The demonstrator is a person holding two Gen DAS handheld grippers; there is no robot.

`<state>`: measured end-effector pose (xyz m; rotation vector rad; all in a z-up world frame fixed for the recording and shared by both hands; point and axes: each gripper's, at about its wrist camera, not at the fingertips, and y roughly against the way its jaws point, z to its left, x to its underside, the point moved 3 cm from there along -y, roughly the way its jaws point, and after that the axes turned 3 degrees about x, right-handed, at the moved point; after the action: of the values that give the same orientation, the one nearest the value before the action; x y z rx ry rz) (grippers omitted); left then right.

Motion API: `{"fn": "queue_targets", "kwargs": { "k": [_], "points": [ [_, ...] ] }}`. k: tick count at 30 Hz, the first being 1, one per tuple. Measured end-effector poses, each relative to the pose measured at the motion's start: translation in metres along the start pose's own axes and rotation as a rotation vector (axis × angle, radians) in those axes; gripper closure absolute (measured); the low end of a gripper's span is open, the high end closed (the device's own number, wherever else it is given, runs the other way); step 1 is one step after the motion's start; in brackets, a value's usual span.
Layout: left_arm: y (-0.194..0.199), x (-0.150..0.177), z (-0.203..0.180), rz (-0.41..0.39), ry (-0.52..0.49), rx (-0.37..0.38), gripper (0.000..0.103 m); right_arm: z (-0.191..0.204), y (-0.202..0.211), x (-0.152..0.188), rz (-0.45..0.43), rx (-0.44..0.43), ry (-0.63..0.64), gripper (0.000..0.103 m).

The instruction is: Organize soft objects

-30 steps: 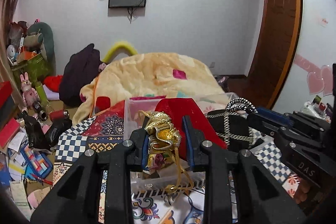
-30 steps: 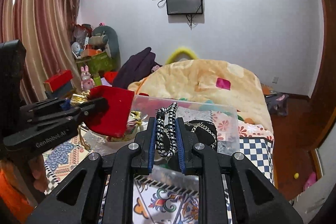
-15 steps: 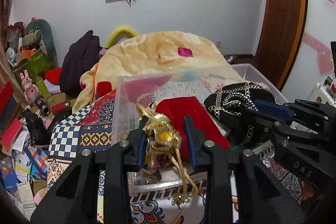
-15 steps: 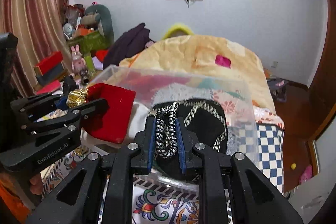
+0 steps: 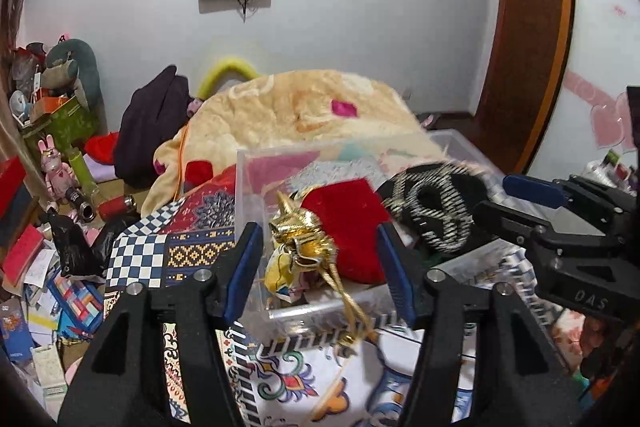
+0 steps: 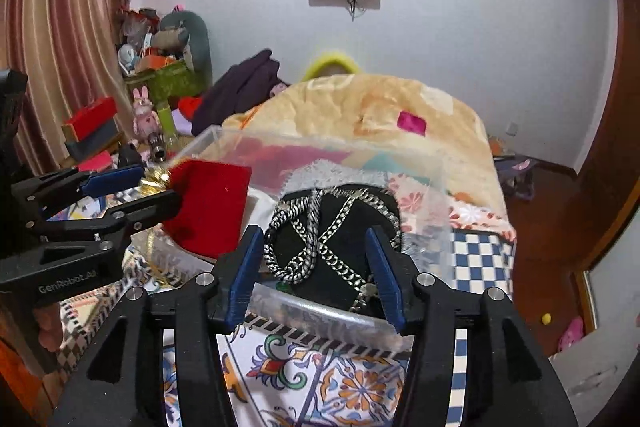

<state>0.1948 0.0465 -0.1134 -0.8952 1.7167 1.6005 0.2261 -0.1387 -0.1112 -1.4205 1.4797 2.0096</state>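
A clear plastic bin stands on the patterned bedspread. A red velvet pouch with a gold drawstring top lies in the bin's left part, its gold cord hanging over the front rim. A black pouch with silver chains lies in the bin's right part. My left gripper is open around the gold top without gripping it. My right gripper is open with the black pouch between its fingers, released.
A yellow blanket is heaped behind the bin. A dark garment and toys in a green box sit at the left. Papers and boxes litter the floor at the left. A wooden door is at the right.
Both grippers opened. The red pouch and the black chain pouch, held above the bin before, now rest inside it.
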Motion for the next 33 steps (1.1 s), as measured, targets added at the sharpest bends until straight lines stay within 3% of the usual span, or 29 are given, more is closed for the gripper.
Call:
{"fn": "queue_targets", "kwargs": {
  "k": [7,9,11,17,20,24,26,30,33],
  "points": [
    [0.058,-0.019,-0.015,-0.142,-0.03,0.011,0.042,-0.002,0.048,-0.021,-0.131,-0.014,-0.02,0.053],
    [0.077,-0.025,-0.02,-0.19,-0.036,0.017,0.042,-0.002,0.066,-0.027,-0.18,-0.018,-0.023,0.049],
    [0.091,-0.03,-0.022,-0.23,-0.036,0.017,0.041,-0.001,0.086,-0.032,-0.242,-0.018,-0.028,0.039],
    [0.134,-0.038,-0.029,-0.331,-0.038,0.026,0.035,0.009,0.123,-0.038,-0.344,-0.023,-0.018,0.038],
    [0.147,-0.039,-0.032,-0.358,-0.039,0.039,0.031,0.014,0.135,-0.037,-0.38,-0.014,-0.012,0.031],
    [0.159,-0.037,-0.035,-0.38,-0.041,0.047,0.026,0.016,0.138,-0.033,-0.397,-0.019,-0.017,0.03],
    [0.162,-0.035,-0.037,-0.382,-0.04,0.05,0.017,0.014,0.136,-0.03,-0.399,-0.018,-0.023,0.025],
    [0.164,-0.031,-0.039,-0.386,-0.034,0.045,0.012,0.013,0.134,-0.027,-0.397,-0.016,-0.038,0.02],
    [0.163,-0.029,-0.039,-0.385,-0.025,0.04,0.002,0.011,0.133,-0.023,-0.389,-0.018,-0.051,0.017]
  ]
}}
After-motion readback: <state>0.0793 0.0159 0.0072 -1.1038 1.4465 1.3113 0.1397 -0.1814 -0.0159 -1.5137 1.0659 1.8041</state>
